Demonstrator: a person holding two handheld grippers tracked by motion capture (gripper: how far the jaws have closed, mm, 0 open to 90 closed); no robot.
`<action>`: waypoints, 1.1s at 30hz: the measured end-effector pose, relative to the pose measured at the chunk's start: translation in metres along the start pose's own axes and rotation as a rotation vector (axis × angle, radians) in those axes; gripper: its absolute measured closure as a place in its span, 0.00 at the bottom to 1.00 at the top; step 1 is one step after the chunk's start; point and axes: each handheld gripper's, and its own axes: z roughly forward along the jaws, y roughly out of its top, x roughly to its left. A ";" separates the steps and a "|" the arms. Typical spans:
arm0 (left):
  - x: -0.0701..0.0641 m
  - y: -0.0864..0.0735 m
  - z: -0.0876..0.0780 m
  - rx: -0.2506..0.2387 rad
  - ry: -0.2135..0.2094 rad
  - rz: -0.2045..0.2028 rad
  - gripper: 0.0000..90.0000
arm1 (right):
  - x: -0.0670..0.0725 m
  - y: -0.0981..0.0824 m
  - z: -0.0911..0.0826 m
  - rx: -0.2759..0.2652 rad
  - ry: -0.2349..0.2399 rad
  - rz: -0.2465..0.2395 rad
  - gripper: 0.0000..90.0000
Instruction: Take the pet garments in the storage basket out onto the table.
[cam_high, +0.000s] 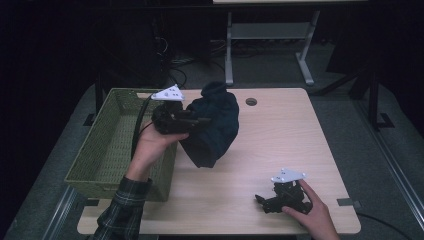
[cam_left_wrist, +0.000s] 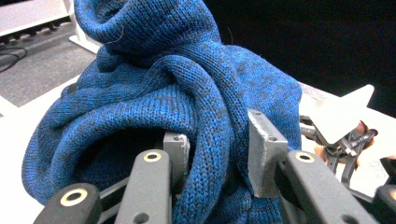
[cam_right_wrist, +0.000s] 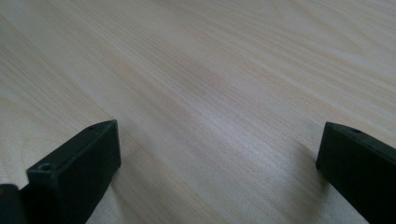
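A dark blue knitted garment (cam_high: 215, 125) hangs bunched above the table (cam_high: 280, 140), just right of the green basket (cam_high: 115, 145). My left gripper (cam_high: 197, 121) is shut on a thick fold of it; in the left gripper view the knit (cam_left_wrist: 177, 102) is pinched between both pads (cam_left_wrist: 264, 149), and the bundle droops below. My right gripper (cam_high: 262, 201) rests low on the table near the front right edge. Its jaws stand wide apart with bare wood (cam_right_wrist: 210, 107) between them.
The green woven basket stands at the table's left side, its near right wall under my left forearm. A round cable hole (cam_high: 251, 101) sits near the table's far edge. A desk frame (cam_high: 270, 35) stands on the floor beyond.
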 end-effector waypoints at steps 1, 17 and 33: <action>-0.001 0.000 0.003 0.003 -0.005 0.003 0.72 | 0.000 0.000 0.000 0.000 0.000 0.000 0.00; -0.012 -0.005 0.050 0.021 -0.032 -0.009 0.72 | 0.000 0.000 0.000 0.000 0.000 0.000 0.00; -0.015 -0.033 0.116 0.107 -0.042 -0.029 0.72 | 0.000 0.000 0.000 -0.001 0.000 -0.001 0.00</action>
